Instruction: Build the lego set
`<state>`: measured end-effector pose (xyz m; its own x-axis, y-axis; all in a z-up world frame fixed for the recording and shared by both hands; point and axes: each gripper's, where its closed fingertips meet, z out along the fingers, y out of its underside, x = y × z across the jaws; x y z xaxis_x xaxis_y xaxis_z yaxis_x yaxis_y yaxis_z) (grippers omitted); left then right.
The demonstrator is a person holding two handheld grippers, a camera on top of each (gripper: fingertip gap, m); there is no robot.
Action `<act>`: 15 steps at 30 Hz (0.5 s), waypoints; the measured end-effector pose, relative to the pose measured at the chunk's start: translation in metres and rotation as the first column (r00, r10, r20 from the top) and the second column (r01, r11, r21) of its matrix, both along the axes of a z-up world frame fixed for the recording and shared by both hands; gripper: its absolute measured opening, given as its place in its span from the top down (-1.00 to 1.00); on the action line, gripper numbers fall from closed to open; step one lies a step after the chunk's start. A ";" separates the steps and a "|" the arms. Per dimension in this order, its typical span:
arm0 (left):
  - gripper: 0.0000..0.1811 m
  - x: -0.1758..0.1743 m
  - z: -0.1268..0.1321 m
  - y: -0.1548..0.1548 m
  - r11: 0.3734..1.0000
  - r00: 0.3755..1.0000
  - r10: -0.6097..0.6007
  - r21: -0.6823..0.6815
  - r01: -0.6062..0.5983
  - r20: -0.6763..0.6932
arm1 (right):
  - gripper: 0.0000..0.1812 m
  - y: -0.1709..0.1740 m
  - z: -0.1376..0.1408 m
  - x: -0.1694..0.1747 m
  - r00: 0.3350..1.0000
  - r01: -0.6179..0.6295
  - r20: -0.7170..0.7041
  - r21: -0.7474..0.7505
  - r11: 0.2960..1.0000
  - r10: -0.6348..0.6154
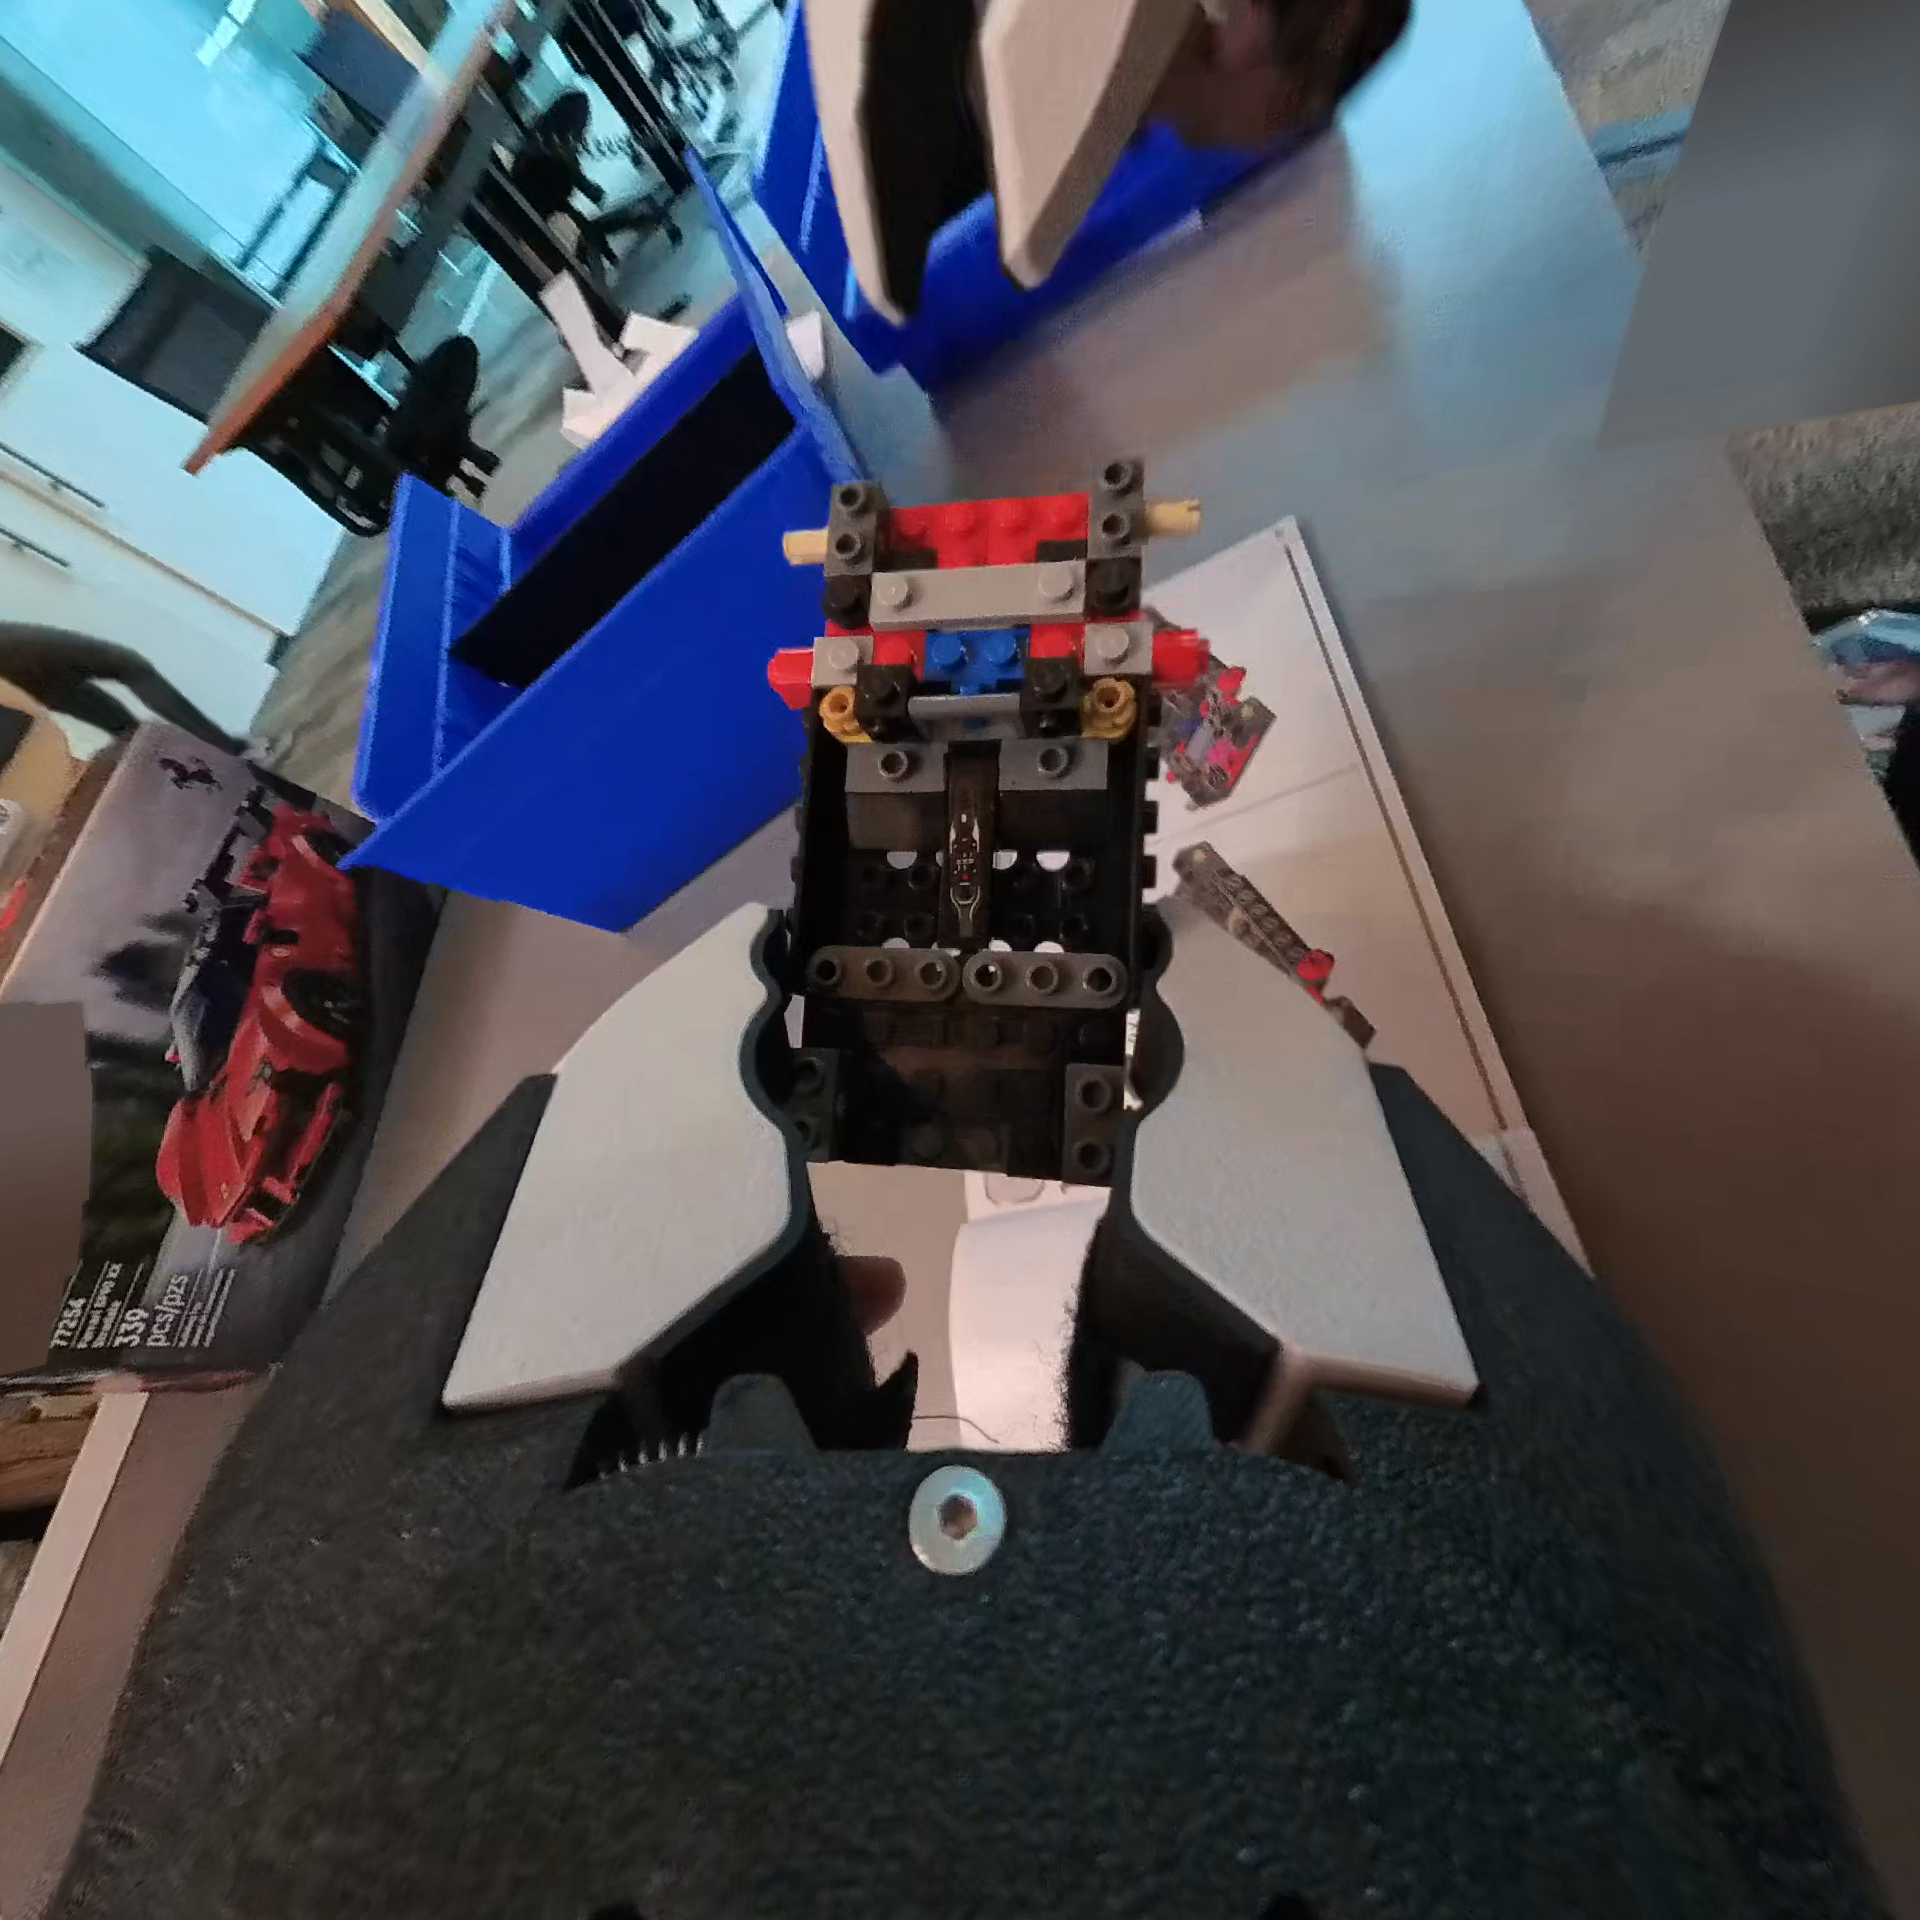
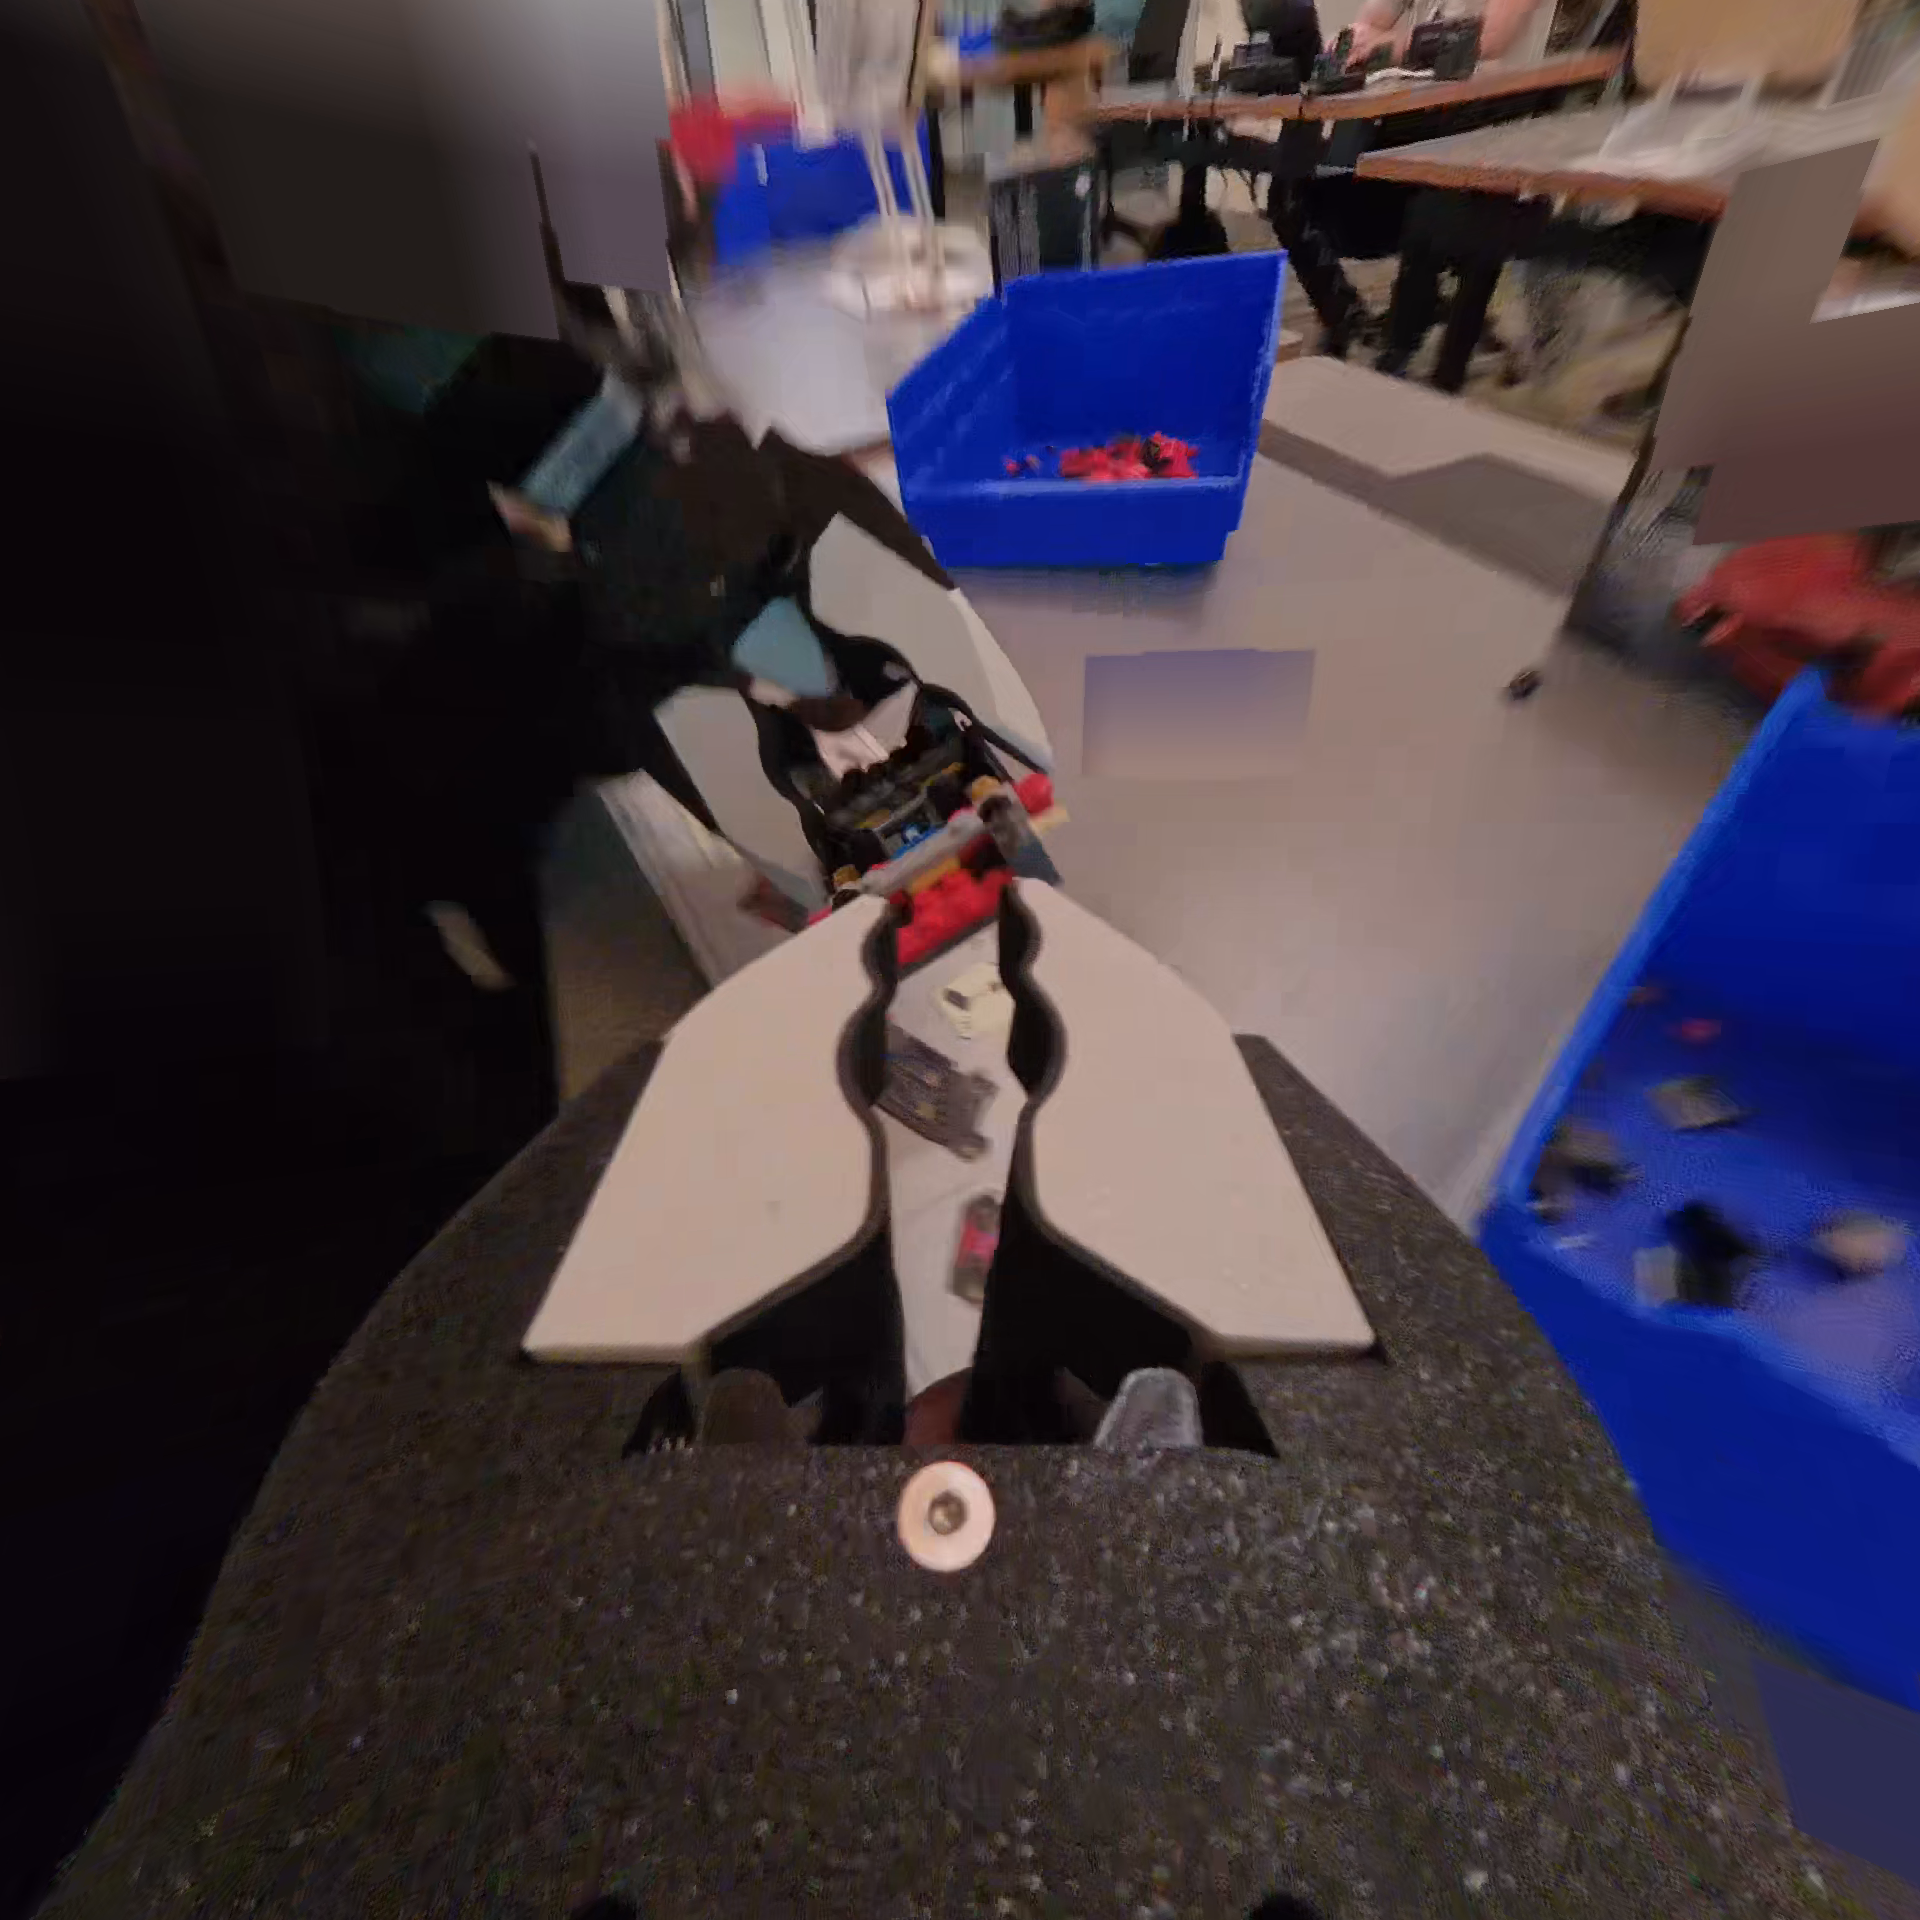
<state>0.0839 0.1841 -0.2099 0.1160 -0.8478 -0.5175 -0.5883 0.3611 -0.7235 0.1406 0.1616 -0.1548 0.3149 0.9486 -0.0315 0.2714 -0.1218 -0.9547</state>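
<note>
Chassis (image 1: 971, 831), part-built in black, grey and red bricks, is sitting clamped at its rear between the fingers of the left tool (image 1: 961, 1023), raised over the bench (image 1: 1455, 436). The right tool (image 2: 940, 914) is hovering at the chassis's red front end, fingers slightly parted, apparently gripping nothing; blur is hampering that reading. Blue bin (image 2: 1081, 520) is standing beyond.

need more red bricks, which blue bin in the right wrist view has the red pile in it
The far blue bin, straight ahead past the right gripper. The near blue bin at right holds mostly dark scattered pieces.
</note>
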 end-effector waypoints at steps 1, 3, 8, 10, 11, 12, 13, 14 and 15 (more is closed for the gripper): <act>0.30 0.000 -0.003 -0.003 1.000 1.000 -0.008 -0.019 0.008 -0.020 | 0.85 -0.004 0.000 -0.005 0.995 -0.012 0.104 0.086 0.996 0.003; 0.30 0.002 -0.005 -0.008 0.998 0.999 -0.025 -0.057 0.023 -0.037 | 0.93 -0.013 -0.002 -0.019 0.970 -0.082 0.235 0.099 0.992 0.057; 0.30 0.005 -0.008 -0.012 0.994 0.998 -0.036 -0.106 0.030 -0.056 | 0.87 -0.008 -0.013 -0.038 0.926 -0.119 0.365 0.040 0.992 0.096; 0.30 0.005 -0.009 -0.013 0.993 0.997 -0.038 -0.112 0.031 -0.067 | 0.84 -0.010 -0.017 -0.040 0.912 -0.134 0.393 0.021 0.991 0.115; 0.30 0.005 -0.010 -0.014 0.993 0.997 -0.040 -0.115 0.031 -0.069 | 0.87 -0.016 -0.019 -0.042 0.905 -0.168 0.396 -0.007 0.986 0.157; 0.30 0.005 -0.010 -0.014 0.993 0.997 -0.043 -0.117 0.034 -0.069 | 0.89 -0.021 -0.020 -0.044 0.901 -0.187 0.394 -0.025 0.982 0.182; 0.30 0.005 -0.010 -0.015 0.992 0.997 -0.045 -0.120 0.037 -0.069 | 0.88 -0.020 -0.019 -0.044 0.906 -0.176 0.387 -0.026 0.984 0.172; 0.30 0.004 -0.011 -0.015 0.992 0.996 -0.047 -0.123 0.038 -0.069 | 0.87 -0.015 -0.019 -0.044 0.913 -0.148 0.381 -0.023 0.989 0.146; 0.30 0.004 -0.011 -0.015 0.992 0.996 -0.047 -0.122 0.038 -0.070 | 0.86 -0.012 -0.021 -0.043 0.913 -0.128 0.386 -0.032 0.991 0.130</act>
